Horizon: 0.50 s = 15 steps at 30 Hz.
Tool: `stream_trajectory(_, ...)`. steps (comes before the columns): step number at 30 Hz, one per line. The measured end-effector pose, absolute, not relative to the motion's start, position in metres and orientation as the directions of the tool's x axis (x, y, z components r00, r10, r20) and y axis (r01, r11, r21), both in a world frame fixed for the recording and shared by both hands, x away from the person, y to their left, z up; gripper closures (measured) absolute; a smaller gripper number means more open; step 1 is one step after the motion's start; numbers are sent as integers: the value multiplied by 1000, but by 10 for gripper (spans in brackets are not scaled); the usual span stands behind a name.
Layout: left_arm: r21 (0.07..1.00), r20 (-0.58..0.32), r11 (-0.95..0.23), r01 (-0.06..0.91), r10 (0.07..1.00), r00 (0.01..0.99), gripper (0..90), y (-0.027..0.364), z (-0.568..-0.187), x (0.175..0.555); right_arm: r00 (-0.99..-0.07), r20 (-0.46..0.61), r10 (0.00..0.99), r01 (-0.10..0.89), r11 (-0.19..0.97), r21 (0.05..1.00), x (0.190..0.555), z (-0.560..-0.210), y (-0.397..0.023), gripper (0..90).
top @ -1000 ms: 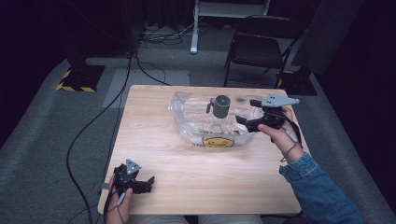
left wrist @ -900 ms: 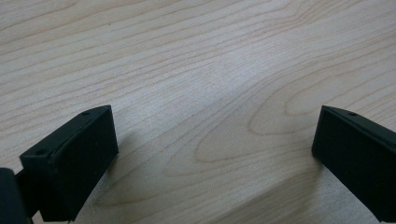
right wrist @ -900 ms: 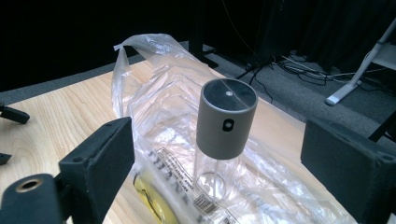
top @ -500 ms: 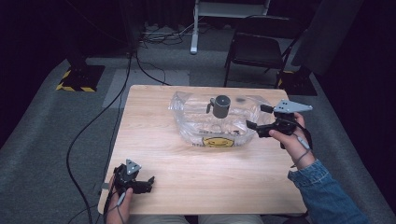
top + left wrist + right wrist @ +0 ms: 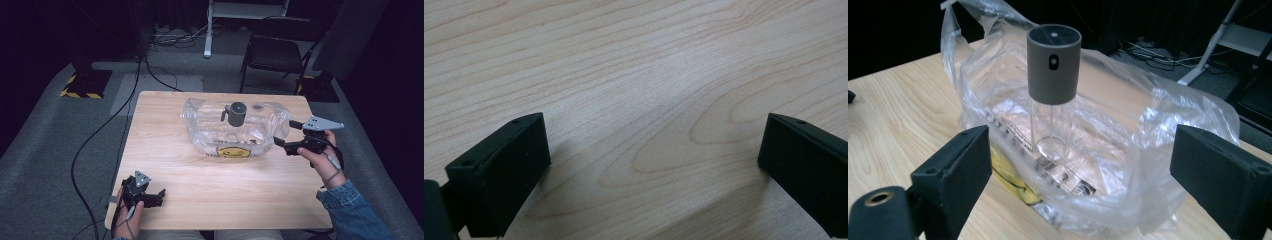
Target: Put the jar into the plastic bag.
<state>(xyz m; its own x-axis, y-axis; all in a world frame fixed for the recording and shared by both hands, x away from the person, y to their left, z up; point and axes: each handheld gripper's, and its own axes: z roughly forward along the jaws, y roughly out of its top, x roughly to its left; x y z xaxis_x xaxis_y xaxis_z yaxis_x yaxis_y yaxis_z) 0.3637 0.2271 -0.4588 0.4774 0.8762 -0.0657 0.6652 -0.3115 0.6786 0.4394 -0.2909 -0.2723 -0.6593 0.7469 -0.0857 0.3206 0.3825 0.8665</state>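
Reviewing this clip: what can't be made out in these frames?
- Print on the plastic bag: crumpled film blurs it in the right gripper view; too small in the high view.
- Spray bottle base: hidden behind bag folds.
- Left gripper: jaw roots cut off by the frame's bottom edge.

Light falls from above onto the counter [image 5: 220, 185], leaving it bright while the floor and background sink into near black. The high view is soft and grainy. In the right gripper view the clear plastic bag [image 5: 1128, 150] throws white glare, and the near jaws blur. In the left gripper view, soft shadows spread beneath both jaws.
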Motion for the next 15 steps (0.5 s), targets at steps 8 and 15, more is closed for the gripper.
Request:
stream_trajectory(8, 679, -63, -320, 661, 871, 487, 1, 228, -459, 365, -648, -92, 756, 334, 391, 858, 428, -279, -302, 101)
stream_trajectory(15, 680, -65, -319, 660, 871, 487, 1, 228, -459, 365, -639, -92, 764, 353, 396, 848, 419, -288, -312, 101)
